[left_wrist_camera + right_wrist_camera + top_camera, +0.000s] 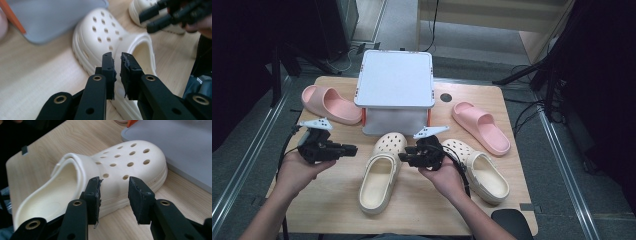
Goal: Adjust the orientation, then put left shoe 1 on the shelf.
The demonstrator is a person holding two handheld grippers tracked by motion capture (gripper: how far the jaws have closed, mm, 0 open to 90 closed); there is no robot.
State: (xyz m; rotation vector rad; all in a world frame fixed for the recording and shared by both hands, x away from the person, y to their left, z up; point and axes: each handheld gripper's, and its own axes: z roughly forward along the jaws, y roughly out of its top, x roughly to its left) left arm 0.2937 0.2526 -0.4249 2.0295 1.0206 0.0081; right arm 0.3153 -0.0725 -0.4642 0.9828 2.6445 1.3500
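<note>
Your desk [337, 200] carries a grey box [394, 80] at upper centre of the high view, with a pink slide [329, 104] to its left and another pink slide [482, 126] to its right. Just below the box lies the cream clog [381, 172], resting flat at mid-frame, with a second cream clog [479, 170] to its right. Your left claw [352, 149] sits left of the clog, jaws slightly parted and empty, and your right claw [404, 156] hangs over its right edge, released with nothing gripped.
</note>
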